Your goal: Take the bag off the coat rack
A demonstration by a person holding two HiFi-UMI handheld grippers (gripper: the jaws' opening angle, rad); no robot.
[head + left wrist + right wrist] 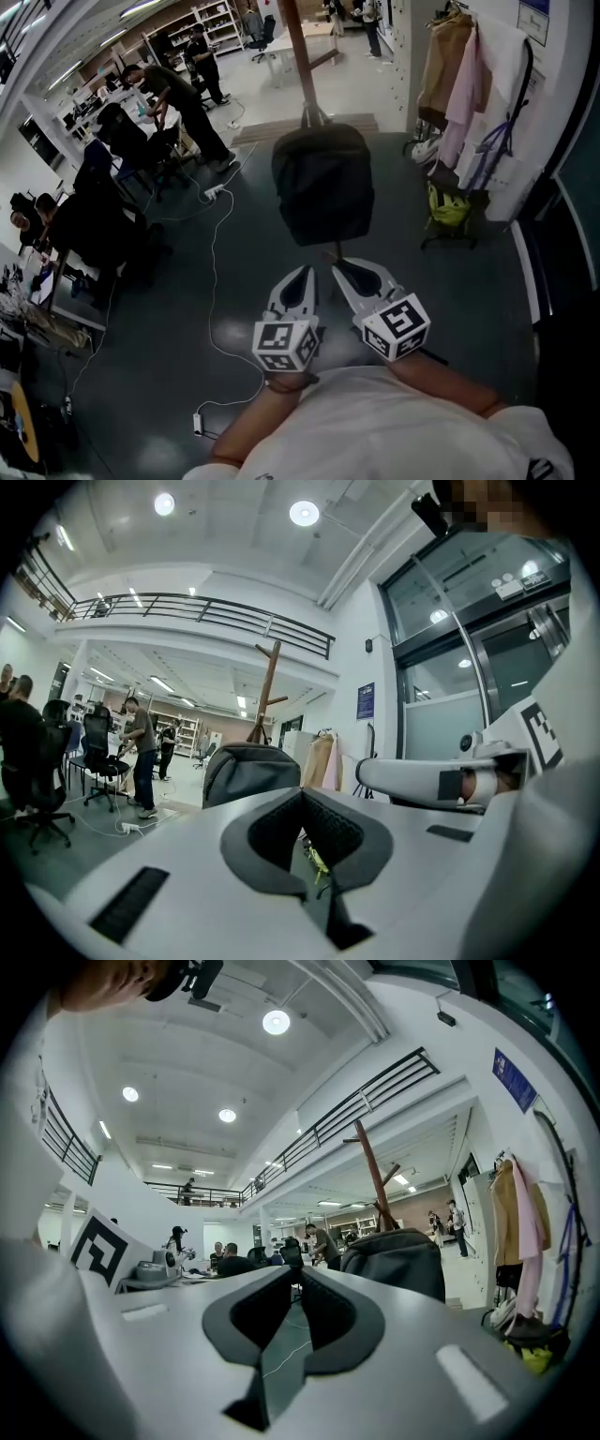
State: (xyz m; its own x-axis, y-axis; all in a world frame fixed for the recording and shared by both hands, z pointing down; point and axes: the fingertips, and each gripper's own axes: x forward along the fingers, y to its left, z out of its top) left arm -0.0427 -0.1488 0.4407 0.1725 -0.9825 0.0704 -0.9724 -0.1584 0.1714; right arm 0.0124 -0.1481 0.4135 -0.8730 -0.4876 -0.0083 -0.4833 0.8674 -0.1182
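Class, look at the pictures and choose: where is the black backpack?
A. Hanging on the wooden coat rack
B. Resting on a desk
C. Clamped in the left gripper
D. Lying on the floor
A: the black backpack hangs from the wooden coat rack, while the left gripper and right gripper are both shut, empty and short of it.

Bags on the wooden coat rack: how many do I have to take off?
1. A black backpack hangs from the wooden coat rack, in the middle of the head view, above the grey floor. Another bag could hang hidden behind it.
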